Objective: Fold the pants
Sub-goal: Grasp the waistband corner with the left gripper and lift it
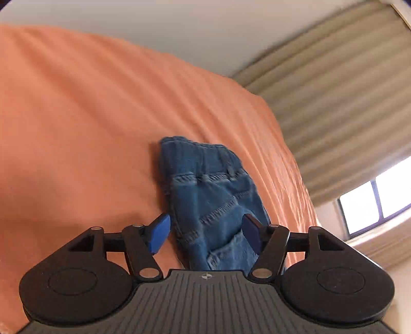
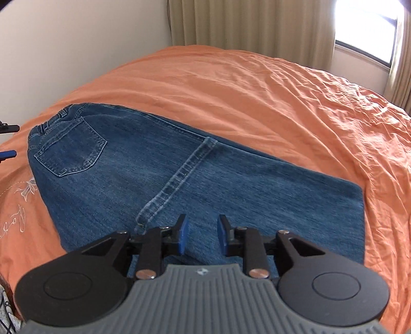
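— How many pairs of pants are seen?
— One pair of blue denim pants (image 2: 179,179) is seen. It is laid flat and folded on one orange bed sheet (image 2: 257,90). One back pocket (image 2: 72,149) is shown near the waistband, and one hem with two rows of stitches (image 2: 177,179) is laid across the middle.

— How many grippers are counted?
— Two. The black left gripper with blue pads (image 1: 206,232) is spread wide above the waistband end of the pants. Nothing is pinched by it. The black right gripper with blue pads (image 2: 203,237) is parted a little over the denim. No cloth is squeezed between its pads.

— Is the left gripper seen from the right camera?
— Only two small tips are seen at the left edge, beside the waistband.

— What else is counted?
— One beige curtain (image 2: 244,23), one bright window (image 2: 370,33) and one white flower pattern stitched on the sheet (image 2: 27,188).
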Tool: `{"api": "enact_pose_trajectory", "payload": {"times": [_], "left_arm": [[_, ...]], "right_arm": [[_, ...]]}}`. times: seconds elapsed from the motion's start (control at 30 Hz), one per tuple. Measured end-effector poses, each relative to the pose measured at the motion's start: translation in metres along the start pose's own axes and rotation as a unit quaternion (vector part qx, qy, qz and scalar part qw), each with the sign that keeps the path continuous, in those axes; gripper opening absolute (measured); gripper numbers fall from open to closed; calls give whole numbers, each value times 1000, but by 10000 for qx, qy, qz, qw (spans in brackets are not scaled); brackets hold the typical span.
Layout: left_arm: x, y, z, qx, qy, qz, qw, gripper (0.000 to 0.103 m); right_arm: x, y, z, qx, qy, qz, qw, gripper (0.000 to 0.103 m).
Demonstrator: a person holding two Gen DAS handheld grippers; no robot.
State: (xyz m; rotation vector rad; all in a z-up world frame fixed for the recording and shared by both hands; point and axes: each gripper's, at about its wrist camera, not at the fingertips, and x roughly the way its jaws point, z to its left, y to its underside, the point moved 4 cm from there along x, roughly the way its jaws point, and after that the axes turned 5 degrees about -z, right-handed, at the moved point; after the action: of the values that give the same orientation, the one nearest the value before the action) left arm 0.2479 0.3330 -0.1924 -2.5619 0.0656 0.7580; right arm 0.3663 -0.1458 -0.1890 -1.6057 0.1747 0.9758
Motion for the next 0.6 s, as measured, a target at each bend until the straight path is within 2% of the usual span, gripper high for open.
{"api": "enact_pose_trajectory", "payload": {"times": [0.1, 0.2, 0.43, 0.6], "left_arm": [[22, -8, 17, -306, 37, 43, 9995, 77], [50, -12, 23, -392, 44, 106, 9992, 77], [97, -19, 18, -185, 125, 116, 9997, 76], [116, -23, 15, -122, 199, 100, 9997, 76]], "right_arm": [[23, -13, 5, -99, 14, 100, 9999, 21], [45, -24, 5, -205, 69, 178, 9996, 21], [93, -45, -3, -316, 86, 335, 9989, 21], [124, -44, -9, -138, 64, 547, 9984, 20]]}}
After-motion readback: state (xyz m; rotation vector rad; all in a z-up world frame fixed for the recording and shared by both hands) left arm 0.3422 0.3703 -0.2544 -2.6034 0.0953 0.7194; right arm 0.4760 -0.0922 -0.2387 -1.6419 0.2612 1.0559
